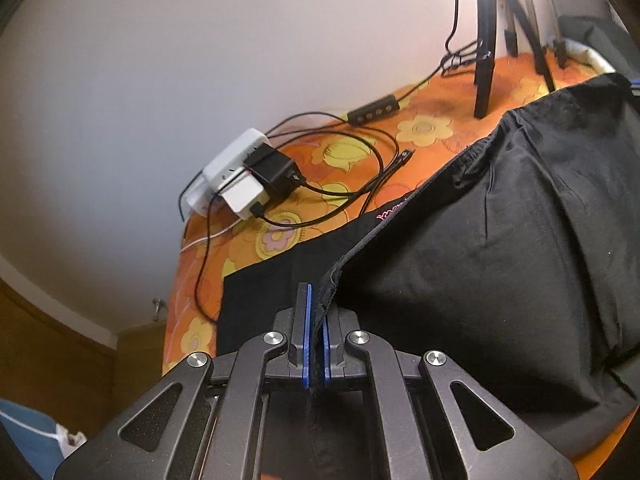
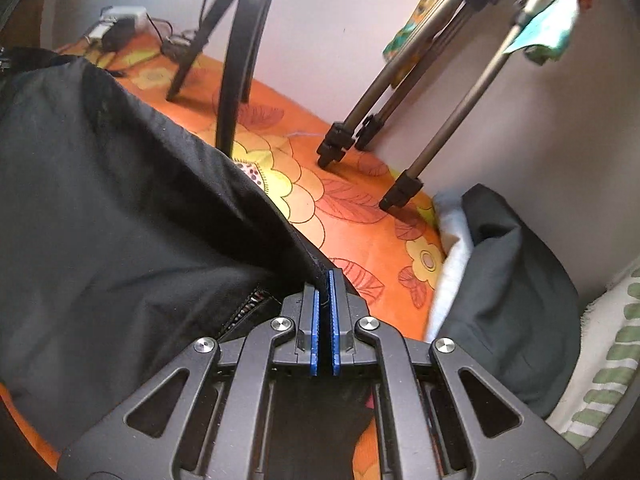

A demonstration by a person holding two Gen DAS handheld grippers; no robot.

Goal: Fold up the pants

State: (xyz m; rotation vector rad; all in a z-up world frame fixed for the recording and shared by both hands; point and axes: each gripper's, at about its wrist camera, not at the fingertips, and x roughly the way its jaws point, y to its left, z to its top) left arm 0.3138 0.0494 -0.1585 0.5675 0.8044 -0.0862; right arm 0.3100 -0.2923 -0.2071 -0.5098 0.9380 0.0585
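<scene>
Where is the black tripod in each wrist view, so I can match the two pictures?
Left wrist view: the black tripod stands top right, its legs on the orange flowered cloth, beyond the black pants.
Right wrist view: the tripod stands top centre, left of a silver tripod.
Shared landmark: the white power strip with its chargers, at centre left in the left view, top left in the right.

A plain pale wall [image 1: 160, 80] stood behind a bed covered with an orange sheet [image 2: 360, 232] printed with yellow flowers. A white power strip [image 1: 232, 172] with black chargers and tangled cables [image 1: 352, 184] lay on the sheet near the wall. A black tripod [image 2: 236, 60] and a silver tripod [image 2: 420, 92] stood on the bed. A dark pillow [image 2: 508, 292] rested by a striped one [image 2: 612, 352]. Brown wooden furniture [image 1: 52, 344] showed low at one side.
</scene>
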